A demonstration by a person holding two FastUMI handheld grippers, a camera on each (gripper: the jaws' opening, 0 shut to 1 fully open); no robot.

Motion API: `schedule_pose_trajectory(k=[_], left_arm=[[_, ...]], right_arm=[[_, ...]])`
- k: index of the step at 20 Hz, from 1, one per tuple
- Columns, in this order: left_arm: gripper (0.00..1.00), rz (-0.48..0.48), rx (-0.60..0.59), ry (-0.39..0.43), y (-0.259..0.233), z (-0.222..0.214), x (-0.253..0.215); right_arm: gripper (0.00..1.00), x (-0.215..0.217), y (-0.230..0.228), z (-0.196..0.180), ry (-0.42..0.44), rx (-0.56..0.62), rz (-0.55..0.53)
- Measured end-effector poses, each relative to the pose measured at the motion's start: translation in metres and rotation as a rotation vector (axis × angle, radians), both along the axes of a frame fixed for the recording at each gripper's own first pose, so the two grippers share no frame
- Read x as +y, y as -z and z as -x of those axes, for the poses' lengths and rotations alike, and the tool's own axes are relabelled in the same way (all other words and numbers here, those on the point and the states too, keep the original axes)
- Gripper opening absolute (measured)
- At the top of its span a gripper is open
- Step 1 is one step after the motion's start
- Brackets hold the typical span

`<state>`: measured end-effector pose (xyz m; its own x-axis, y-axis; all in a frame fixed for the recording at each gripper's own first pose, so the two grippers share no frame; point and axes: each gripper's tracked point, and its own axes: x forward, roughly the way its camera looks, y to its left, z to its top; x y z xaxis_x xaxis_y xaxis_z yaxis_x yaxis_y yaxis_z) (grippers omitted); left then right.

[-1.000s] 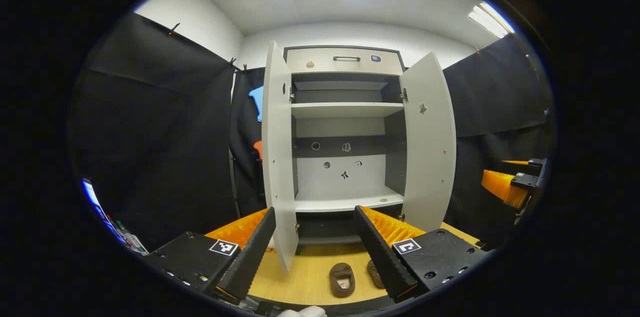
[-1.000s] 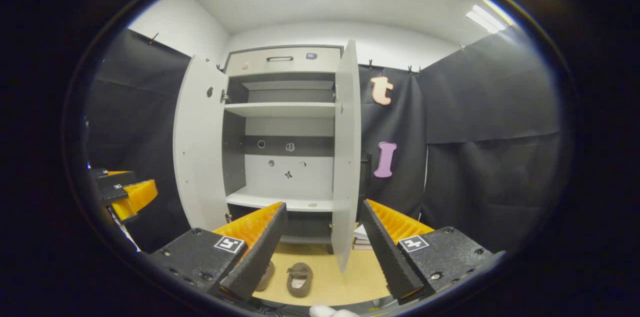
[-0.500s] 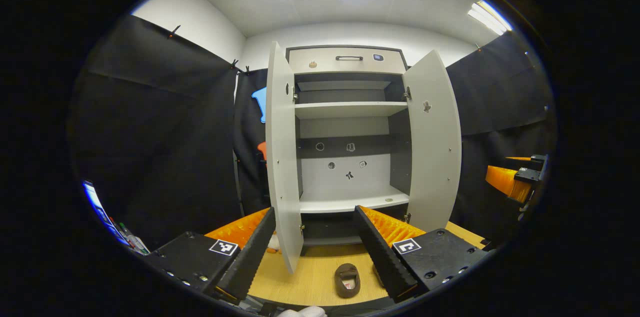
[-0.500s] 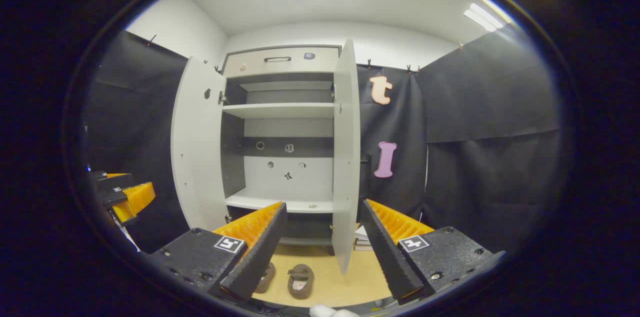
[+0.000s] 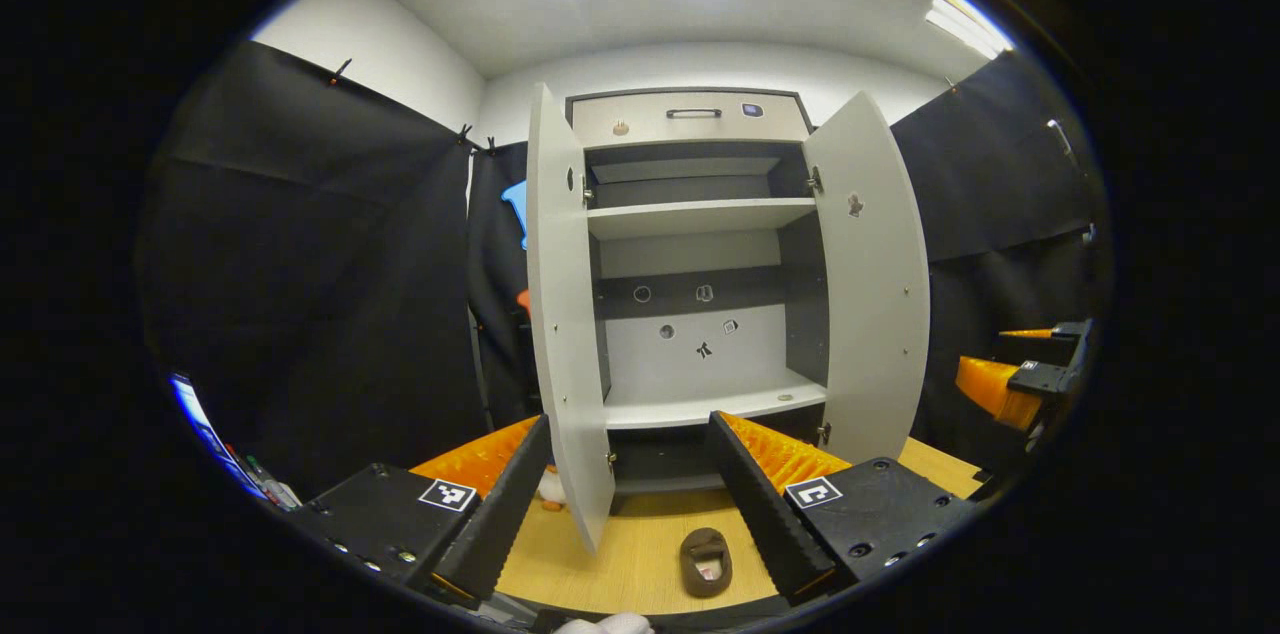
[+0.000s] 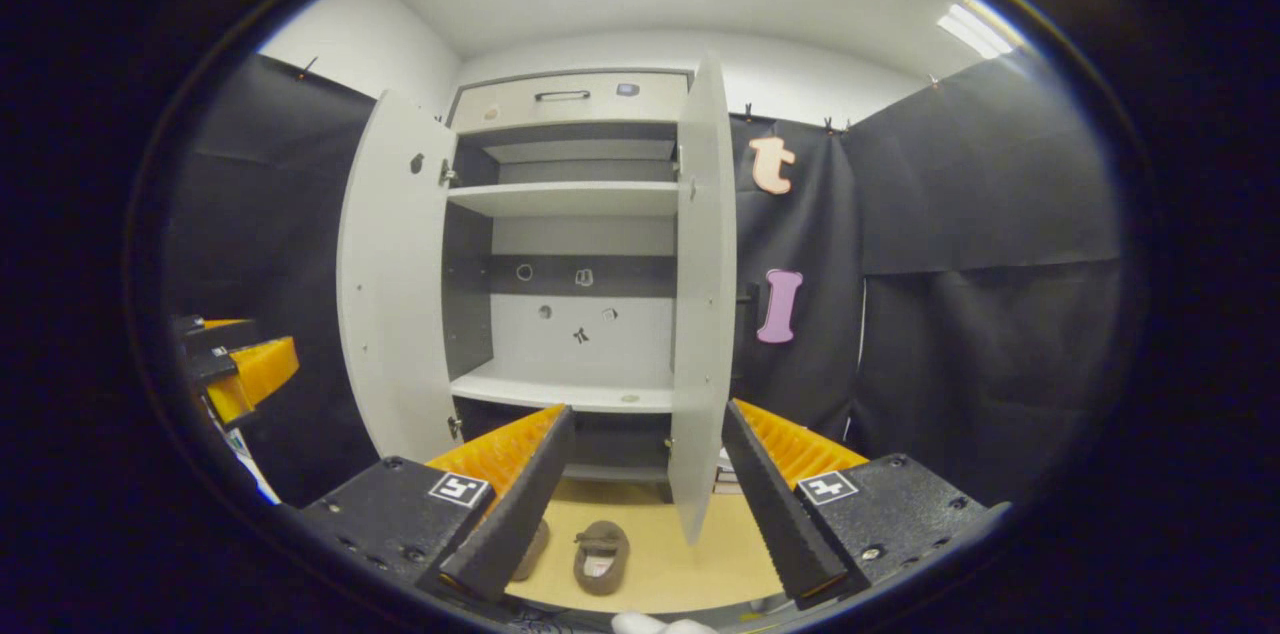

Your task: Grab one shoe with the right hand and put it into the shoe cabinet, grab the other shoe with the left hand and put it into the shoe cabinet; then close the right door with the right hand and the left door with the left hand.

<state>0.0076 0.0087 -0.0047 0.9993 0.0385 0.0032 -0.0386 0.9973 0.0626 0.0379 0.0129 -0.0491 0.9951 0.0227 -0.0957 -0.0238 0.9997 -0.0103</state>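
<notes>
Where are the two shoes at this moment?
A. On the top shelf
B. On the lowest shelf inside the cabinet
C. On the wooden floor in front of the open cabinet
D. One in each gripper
C: in the right gripper view both shoes lie on the wooden floor before the cabinet, whose doors stand open and whose shelves hold no shoes, and the right gripper is open with nothing between its fingers.

Both views face open shoe cabinet (image 5: 700, 264) from near, low; left gripper view from left, right from right.
</notes>
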Motion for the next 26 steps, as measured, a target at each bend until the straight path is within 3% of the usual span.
schedule_pose_trajectory(k=[9, 12, 19, 26], left_arm=[[0.96, -0.021, 0.056, -0.023, 0.018, -0.008, 0.003], [0.96, -0.045, 0.069, -0.043, 0.022, -0.011, 0.005], [0.96, -0.037, 0.123, -0.071, 0.036, -0.015, -0.001], [0.96, -0.056, 0.16, -0.137, 0.045, -0.026, 0.01]], right_arm=[[0.97, 0.011, 0.201, -0.024, -0.041, 0.399, 0.014], [0.98, 0.033, 0.257, -0.037, -0.079, 0.511, -0.005], [0.98, 0.07, 0.329, -0.079, -0.146, 0.62, -0.005], [0.98, 0.085, 0.394, -0.133, -0.132, 0.734, -0.012]])
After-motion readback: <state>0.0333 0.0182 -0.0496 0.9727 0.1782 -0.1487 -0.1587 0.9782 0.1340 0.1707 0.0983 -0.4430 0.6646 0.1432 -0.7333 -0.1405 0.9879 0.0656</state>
